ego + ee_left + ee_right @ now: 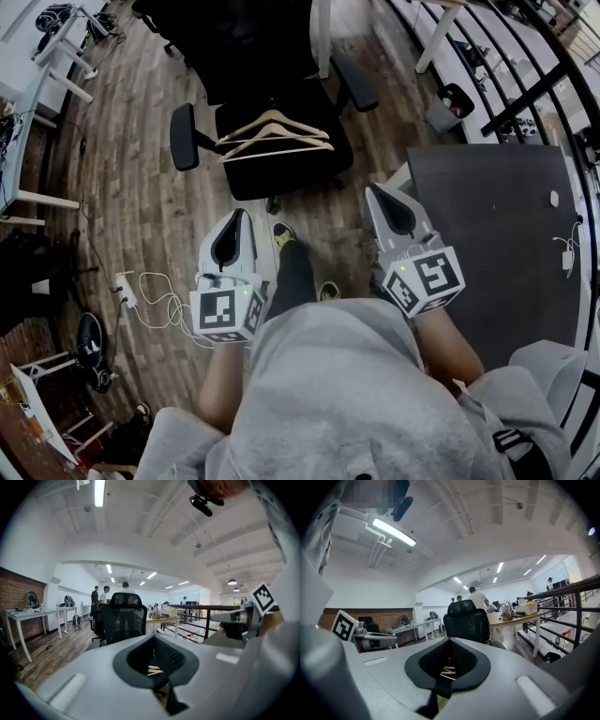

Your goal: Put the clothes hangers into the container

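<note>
The left gripper (240, 219) and the right gripper (374, 192) both have their jaws closed together, empty. The wooden clothes hangers (274, 134) lie on the black office chair (286, 173), ahead of both jaw tips and apart from them.

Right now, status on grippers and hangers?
Left gripper shut, empty. Right gripper shut, empty. Hangers lying on chair seat ahead. Nothing seen in the way.
</note>
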A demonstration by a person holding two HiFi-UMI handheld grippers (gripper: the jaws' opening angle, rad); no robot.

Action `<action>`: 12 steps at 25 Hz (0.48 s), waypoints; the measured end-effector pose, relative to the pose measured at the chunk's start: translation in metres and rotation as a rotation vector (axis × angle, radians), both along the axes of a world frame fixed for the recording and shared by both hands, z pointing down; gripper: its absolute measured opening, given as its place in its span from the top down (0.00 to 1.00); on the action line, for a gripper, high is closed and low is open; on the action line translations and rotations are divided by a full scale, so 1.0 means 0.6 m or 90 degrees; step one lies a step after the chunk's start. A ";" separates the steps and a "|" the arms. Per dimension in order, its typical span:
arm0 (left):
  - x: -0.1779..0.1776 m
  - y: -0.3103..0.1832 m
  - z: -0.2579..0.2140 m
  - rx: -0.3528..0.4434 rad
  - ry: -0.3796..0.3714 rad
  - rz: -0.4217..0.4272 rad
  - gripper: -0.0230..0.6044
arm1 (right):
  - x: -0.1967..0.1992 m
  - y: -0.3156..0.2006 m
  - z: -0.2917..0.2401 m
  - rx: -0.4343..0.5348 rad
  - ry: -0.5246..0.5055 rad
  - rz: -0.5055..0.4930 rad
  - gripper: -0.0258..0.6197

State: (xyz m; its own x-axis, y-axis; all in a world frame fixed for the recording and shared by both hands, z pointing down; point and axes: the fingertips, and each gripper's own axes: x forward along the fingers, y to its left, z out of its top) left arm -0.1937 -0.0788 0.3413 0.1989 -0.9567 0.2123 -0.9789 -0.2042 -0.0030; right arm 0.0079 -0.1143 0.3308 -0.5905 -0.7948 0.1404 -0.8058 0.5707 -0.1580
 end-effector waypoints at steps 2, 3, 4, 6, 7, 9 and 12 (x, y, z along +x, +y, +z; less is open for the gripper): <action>-0.007 -0.021 0.004 -0.006 0.000 0.001 0.94 | -0.008 -0.021 0.005 -0.008 0.002 0.000 0.96; -0.011 -0.033 0.005 -0.008 0.002 0.002 0.94 | -0.012 -0.031 0.007 -0.011 0.002 0.000 0.96; -0.016 -0.046 0.007 -0.009 0.004 0.004 0.94 | -0.017 -0.043 0.008 -0.014 0.004 0.001 0.96; -0.025 -0.072 0.012 -0.013 0.009 0.006 0.94 | -0.025 -0.068 0.012 -0.021 0.009 0.005 0.96; -0.029 -0.086 0.017 -0.016 0.011 0.008 0.94 | -0.028 -0.081 0.015 -0.024 0.011 0.007 0.96; -0.036 -0.115 0.022 -0.020 0.014 0.011 0.94 | -0.035 -0.106 0.018 -0.029 0.015 0.012 0.96; -0.051 -0.157 0.017 -0.019 0.022 0.014 0.94 | -0.053 -0.142 0.015 -0.037 0.016 0.014 0.96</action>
